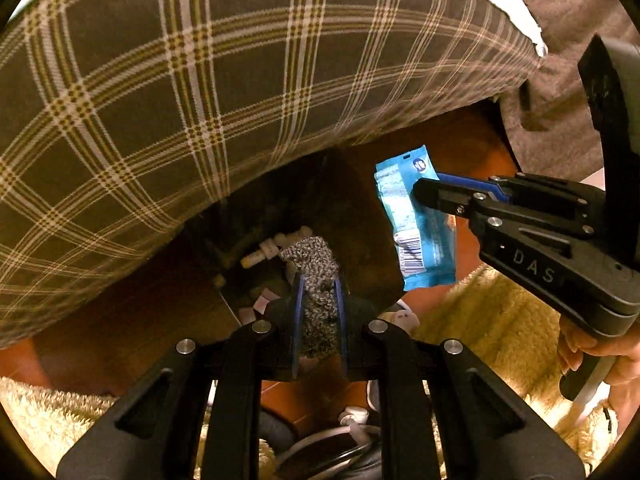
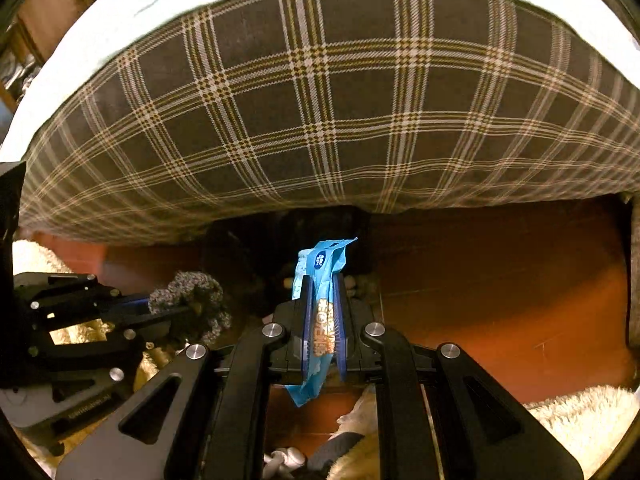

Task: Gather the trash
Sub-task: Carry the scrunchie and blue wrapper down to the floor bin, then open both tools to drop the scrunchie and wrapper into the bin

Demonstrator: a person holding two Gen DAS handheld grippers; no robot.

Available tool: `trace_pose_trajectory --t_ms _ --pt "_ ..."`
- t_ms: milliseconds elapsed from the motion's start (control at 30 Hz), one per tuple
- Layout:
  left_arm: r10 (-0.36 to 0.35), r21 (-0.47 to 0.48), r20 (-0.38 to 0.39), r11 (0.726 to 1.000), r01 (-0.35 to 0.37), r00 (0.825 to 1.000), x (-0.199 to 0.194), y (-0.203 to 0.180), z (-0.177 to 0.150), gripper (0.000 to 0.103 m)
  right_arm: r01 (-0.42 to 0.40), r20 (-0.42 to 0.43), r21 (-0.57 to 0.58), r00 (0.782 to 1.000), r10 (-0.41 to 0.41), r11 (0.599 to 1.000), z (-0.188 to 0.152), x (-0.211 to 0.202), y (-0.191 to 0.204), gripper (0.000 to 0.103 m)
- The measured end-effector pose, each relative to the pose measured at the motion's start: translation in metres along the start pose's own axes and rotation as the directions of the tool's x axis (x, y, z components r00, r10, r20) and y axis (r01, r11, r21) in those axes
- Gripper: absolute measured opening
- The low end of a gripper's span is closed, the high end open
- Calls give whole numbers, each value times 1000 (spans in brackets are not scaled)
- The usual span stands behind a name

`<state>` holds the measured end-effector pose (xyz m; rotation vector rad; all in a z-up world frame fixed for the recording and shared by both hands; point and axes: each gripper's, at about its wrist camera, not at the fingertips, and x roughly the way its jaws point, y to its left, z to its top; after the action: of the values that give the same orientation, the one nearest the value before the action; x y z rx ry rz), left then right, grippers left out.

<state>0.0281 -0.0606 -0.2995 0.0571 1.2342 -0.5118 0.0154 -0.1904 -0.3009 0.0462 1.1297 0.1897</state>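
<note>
In the left wrist view my left gripper (image 1: 318, 280) is shut on a grey speckled knitted piece (image 1: 314, 264), which sticks out past the blue pads. It hangs over a dark bin (image 1: 360, 216) holding white and pink scraps. To the right my right gripper (image 1: 420, 194) is shut on a blue snack wrapper (image 1: 404, 216) that hangs beside the bin. The right wrist view shows the wrapper (image 2: 320, 264) pinched upright between the right gripper's (image 2: 322, 284) pads. At its left is the left gripper (image 2: 188, 308) with the knitted piece (image 2: 188, 288), and the bin (image 2: 256, 248) lies dark ahead.
A brown plaid bedcover (image 1: 200, 100) overhangs the bin from behind. Orange-brown floor (image 2: 500, 280) lies to the right, with a cream fluffy rug (image 1: 500, 320) in front. White cables and a plug (image 1: 352, 420) lie below the left gripper. A person's hand (image 1: 592, 344) grips the right handle.
</note>
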Motion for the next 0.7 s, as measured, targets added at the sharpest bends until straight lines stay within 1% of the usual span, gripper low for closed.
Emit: trace_pose_trajectory --t_ms 33,67,133,233,267,300,333,367,433,467,500,533,567,600,633,667,700 --pt "3 1 -4 1000 -3 1000 2 1 1 16 -4 -8 1 1000 4 1000 0 2 1 13" --pt "6 1 -7 1000 -6 1000 4 -2 2 16 -5 -14 1 1000 5 1000 2 4 0 14" --pt "13 -3 -15 1000 -13 1000 7 -2 4 20 -6 -21 4 1000 6 1000 10 8 0 14" --pt "14 -20 -20 1000 -15 1000 9 1 3 28 -3 -21 13 1000 3 1000 22 11 2 16" --pt "21 -22 -18 1000 -21 1000 8 2 2 34 1 -20 15 1000 -1 1000 26 10 2 18" --pt "26 -22 -14 999 -26 1000 5 4 1 43 0 -17 18 1000 1 1000 29 10 0 28" --pt "32 -23 -6 999 -32 999 3 5 1 46 -3 -13 22 1000 3 1000 33 10 0 43" --pt "39 -26 -1 999 -39 999 0 7 1 51 -4 -8 25 1000 4 1000 40 7 -4 47" --pt "56 -27 10 998 -56 998 -7 8 1 57 -7 3 30 1000 6 1000 46 2 -6 50" --pt "64 -26 16 998 -64 998 -11 8 2 63 -6 10 35 1000 6 999 49 -1 -7 51" --pt "73 -24 25 997 -73 997 -16 8 2 69 -5 18 38 1000 4 999 51 -4 -8 58" --pt "88 -19 38 996 -87 995 -22 8 2 71 -2 32 41 999 1 999 54 -10 -9 67" --pt "99 -14 48 995 -98 994 -26 7 3 76 0 47 44 999 -2 999 57 -15 -10 71" --pt "108 -10 62 994 -108 992 -32 6 4 81 1 62 45 998 -3 999 57 -21 -11 79" --pt "113 -8 74 994 -113 991 -38 7 5 83 0 80 47 997 -4 999 61 -28 -12 85" --pt "115 -9 85 993 -115 990 -48 11 3 88 1 98 48 995 -6 999 64 -35 -12 88" --pt "116 -11 98 993 -115 988 -55 11 4 92 5 113 48 993 -11 999 67 -42 -12 95"
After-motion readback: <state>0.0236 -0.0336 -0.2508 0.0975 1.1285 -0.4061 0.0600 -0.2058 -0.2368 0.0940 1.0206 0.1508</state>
